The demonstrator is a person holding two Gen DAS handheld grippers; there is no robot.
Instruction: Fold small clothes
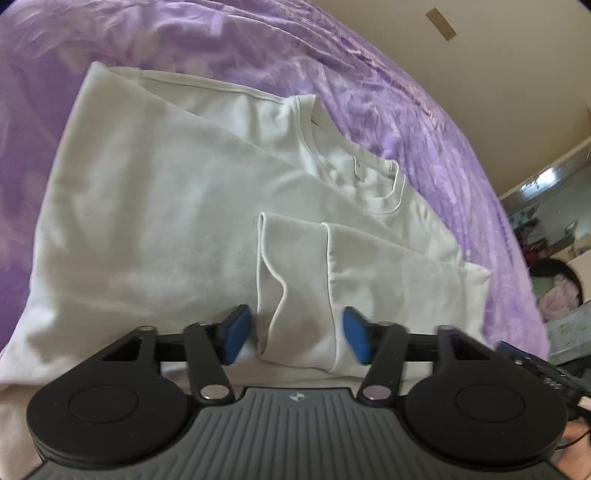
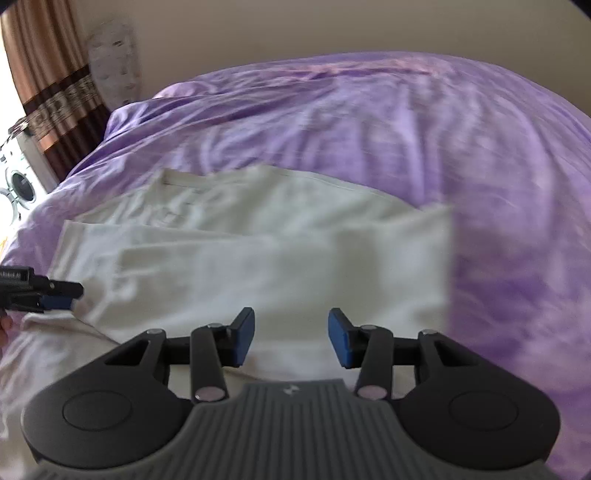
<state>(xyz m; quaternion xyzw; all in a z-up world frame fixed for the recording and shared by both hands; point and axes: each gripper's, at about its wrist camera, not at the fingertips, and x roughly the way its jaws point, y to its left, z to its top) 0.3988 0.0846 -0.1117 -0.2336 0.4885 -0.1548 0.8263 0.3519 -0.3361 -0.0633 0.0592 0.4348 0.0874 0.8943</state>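
A white T-shirt (image 1: 166,221) lies partly folded on the purple bedspread (image 1: 424,129). Its neckline (image 1: 391,184) points to the right and a sleeve (image 1: 295,288) is folded in over the body. My left gripper (image 1: 295,338) is open, its blue pads on either side of the sleeve's edge, low over the cloth. In the right wrist view the same shirt (image 2: 258,258) lies with a long side folded over. My right gripper (image 2: 291,338) is open and empty just above the shirt's near edge. The left gripper's tip (image 2: 55,291) shows at the left edge.
The purple bedspread (image 2: 443,147) spreads wide beyond and to the right of the shirt. A beige wall (image 2: 332,26) stands behind the bed. A brown curtain (image 2: 48,74) and a washing machine (image 2: 18,181) are at the far left. Cluttered shelves (image 1: 554,240) are off the bed's right side.
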